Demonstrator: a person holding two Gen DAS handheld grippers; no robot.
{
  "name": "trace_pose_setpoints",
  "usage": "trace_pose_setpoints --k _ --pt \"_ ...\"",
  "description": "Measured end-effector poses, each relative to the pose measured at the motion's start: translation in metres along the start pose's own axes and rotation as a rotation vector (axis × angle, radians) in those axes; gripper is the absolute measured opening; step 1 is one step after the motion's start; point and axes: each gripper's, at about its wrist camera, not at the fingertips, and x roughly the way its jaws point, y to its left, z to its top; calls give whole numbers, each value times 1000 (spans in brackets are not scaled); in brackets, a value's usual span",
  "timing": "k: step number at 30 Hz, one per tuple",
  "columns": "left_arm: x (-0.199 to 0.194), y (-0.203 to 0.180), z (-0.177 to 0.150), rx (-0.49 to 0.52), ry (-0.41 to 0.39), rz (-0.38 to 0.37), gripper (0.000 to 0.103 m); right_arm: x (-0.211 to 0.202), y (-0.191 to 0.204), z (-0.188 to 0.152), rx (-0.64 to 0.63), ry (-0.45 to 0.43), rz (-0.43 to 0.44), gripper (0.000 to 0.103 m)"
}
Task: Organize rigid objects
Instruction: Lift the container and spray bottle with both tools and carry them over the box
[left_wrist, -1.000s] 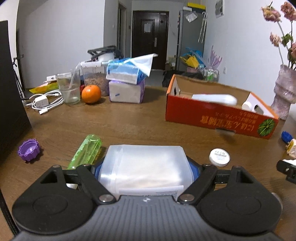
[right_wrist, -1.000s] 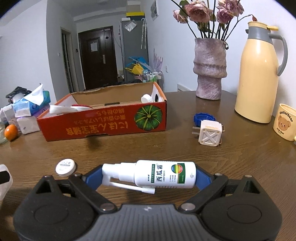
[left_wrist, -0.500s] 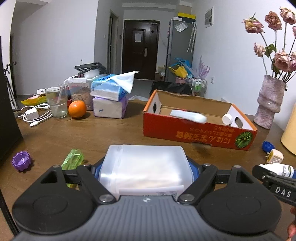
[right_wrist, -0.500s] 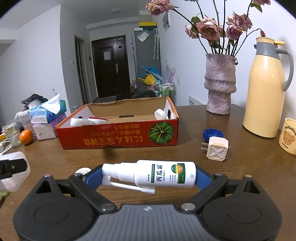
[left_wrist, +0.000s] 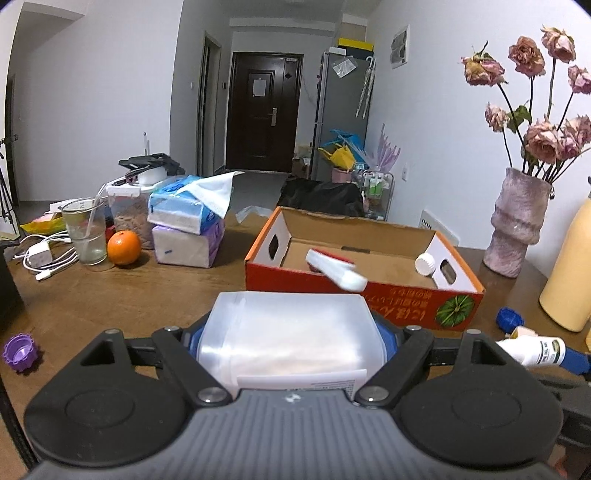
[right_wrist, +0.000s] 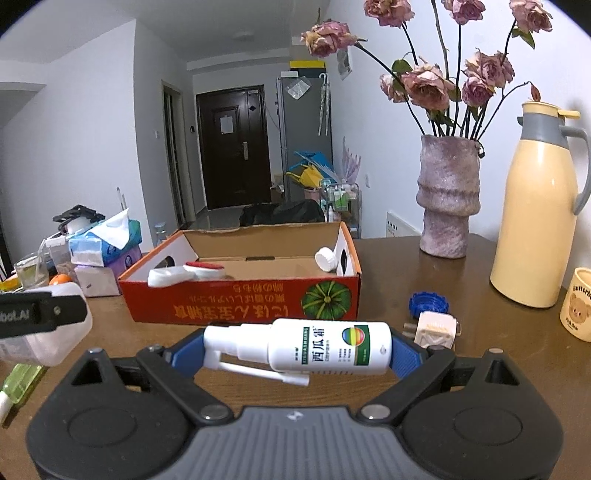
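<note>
Two grippers each carry one item above the wooden table (left_wrist: 110, 295), both facing the red cardboard box (left_wrist: 369, 295) in mid-frame.

Lower left to centre of the left wrist view, the left gripper (left_wrist: 291, 332) is clamped across the sides of a translucent plastic container (left_wrist: 288, 336), a squarish, milky-white tub with a printed label along its near edge. It looks light and rigid, though its thin walls may flex, and the smooth plastic could slip; holding it across the flat sides, as now, seems the safest hold. At the lower right edge of that view the other tool's load is just visible.

In the right wrist view, the right gripper (right_wrist: 295, 350) is closed end to end on a white spray bottle (right_wrist: 314, 349) lying crosswise at lower centre, with its nozzle to the left, a thin tube folded beneath, and a green-bordered label with a rainbow mark. It should be light and stiff; the nozzle end is the delicate part, so the body is the better place to grip.

Inside the box already lie a white and red object (right_wrist: 184, 273) at left and a white-capped bottle (right_wrist: 327, 258) at right. My judgement: both loads are bound for the box.
</note>
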Motion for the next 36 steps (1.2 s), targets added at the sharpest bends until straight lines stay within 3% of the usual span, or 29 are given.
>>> trace_pose_setpoints --k 21,36 --pt "43 -12 44 -38 -42 -28 83 35 10 35 -26 -70 20 98" --pt "83 -27 62 -36 -49 -25 83 76 13 56 -23 -71 39 98"
